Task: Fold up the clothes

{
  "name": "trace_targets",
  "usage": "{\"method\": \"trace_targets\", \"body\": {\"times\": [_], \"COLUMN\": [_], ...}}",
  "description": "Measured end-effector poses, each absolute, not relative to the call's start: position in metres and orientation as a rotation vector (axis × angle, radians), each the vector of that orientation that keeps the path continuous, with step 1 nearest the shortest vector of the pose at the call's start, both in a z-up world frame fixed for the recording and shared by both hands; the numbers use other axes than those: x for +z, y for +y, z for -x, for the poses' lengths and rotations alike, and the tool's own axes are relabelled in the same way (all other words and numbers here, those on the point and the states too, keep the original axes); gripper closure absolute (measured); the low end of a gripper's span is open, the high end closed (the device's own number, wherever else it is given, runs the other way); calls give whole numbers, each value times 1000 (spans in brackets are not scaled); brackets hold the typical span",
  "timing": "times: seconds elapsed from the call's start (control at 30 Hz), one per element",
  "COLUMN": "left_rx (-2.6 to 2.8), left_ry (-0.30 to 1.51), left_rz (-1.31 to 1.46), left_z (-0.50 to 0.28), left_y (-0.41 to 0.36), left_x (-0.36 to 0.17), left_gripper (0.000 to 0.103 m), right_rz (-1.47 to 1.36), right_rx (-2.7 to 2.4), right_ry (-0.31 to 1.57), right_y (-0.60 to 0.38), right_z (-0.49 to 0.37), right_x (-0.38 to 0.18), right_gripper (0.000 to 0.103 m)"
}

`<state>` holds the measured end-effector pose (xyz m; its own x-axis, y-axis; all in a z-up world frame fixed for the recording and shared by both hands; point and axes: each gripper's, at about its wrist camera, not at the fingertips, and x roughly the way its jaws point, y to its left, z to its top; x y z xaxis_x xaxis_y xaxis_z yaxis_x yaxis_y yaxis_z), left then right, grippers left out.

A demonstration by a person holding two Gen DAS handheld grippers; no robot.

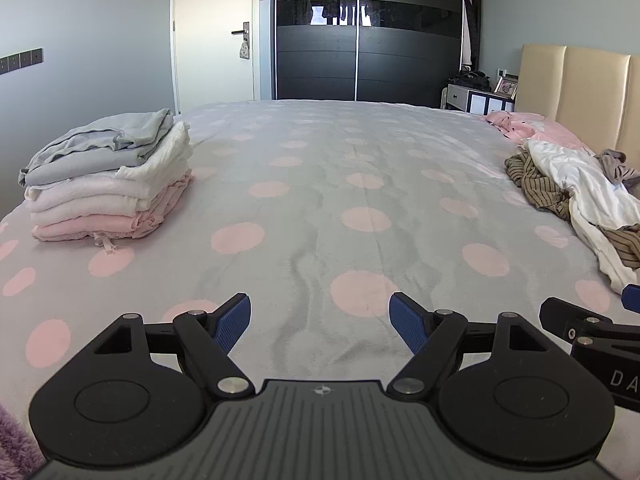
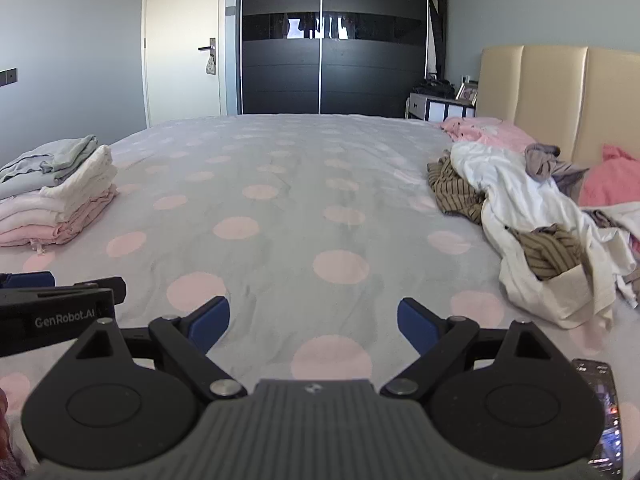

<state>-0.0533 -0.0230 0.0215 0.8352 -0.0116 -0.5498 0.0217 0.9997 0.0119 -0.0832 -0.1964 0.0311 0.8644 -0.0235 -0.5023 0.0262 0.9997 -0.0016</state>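
A stack of folded clothes, grey on top, then white and pink, sits on the left of the bed; it also shows in the right wrist view. A heap of unfolded clothes, white, striped brown, grey and pink, lies on the right by the headboard; it also shows in the left wrist view. My left gripper is open and empty over the near bedspread. My right gripper is open and empty beside it, left of the heap.
The bed has a grey cover with pink dots. A beige headboard stands at right, a dark wardrobe and a nightstand beyond the bed. A phone lies at the near right.
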Motion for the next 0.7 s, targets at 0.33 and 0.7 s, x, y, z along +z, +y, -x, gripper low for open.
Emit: {"method": "trace_targets", "body": {"times": [0.33,0.7], "left_rx": [2,-1], "left_ry": [663,692], "left_rz": [-22,-16], "left_z": [41,46], "left_y": [-24,-18], "left_x": [5,11], "left_gripper": [14,0], "right_rz": [-19,-74], "right_rx": [13,36], "right_ry": [618,646], "right_y": [-192,-190], "right_z": [63,69], "right_x": [12,13], "right_gripper": [8,8]}}
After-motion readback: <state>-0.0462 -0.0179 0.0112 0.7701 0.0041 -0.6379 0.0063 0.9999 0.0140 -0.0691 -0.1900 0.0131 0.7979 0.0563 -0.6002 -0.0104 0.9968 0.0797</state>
